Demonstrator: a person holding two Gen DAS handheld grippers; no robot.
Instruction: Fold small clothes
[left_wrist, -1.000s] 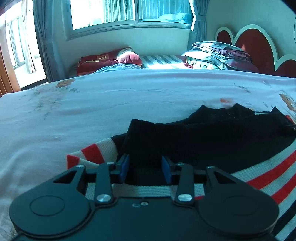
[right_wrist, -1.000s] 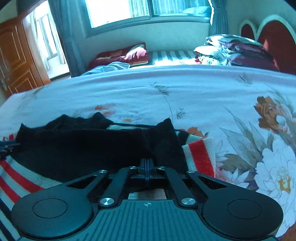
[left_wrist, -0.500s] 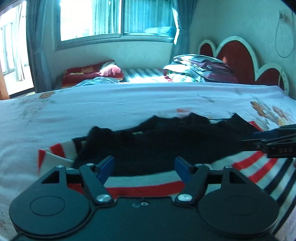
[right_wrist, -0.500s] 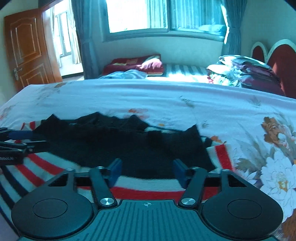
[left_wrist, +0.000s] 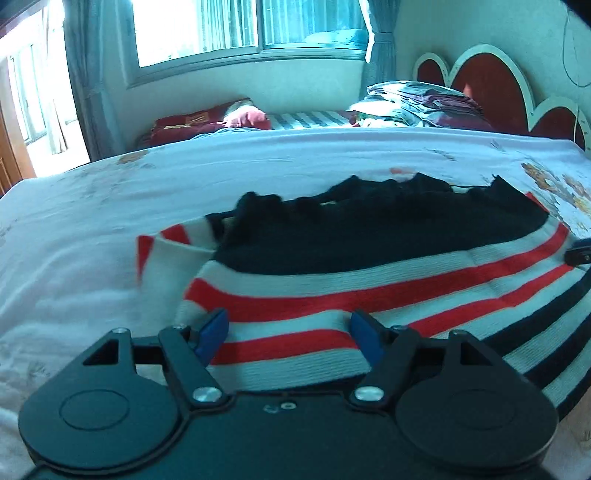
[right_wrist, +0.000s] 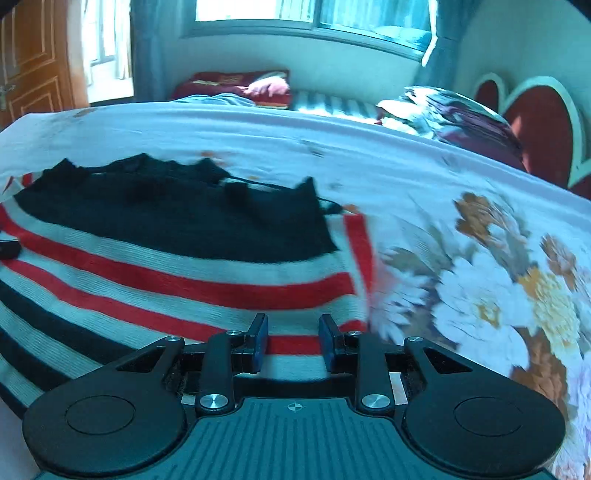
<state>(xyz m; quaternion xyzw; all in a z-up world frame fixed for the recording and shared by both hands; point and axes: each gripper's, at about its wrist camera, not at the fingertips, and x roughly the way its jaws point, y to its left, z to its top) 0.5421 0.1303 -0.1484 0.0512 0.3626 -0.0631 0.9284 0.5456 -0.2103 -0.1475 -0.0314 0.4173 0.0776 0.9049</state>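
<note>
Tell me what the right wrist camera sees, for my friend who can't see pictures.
A striped sweater, black at the top with red, white and dark stripes below, lies on a flowery bedsheet. The right gripper hangs over the sweater's near right part, jaws closing, nothing pinched between its blue pads. Behind are a window, pillows and a red headboard.

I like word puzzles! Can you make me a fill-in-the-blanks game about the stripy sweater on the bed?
1. The sweater has white, black and ___ stripes.
2. It lies on a bedsheet printed with ___.
3. The headboard is shaped like ___.

Missing words: red; flowers; hearts
</note>
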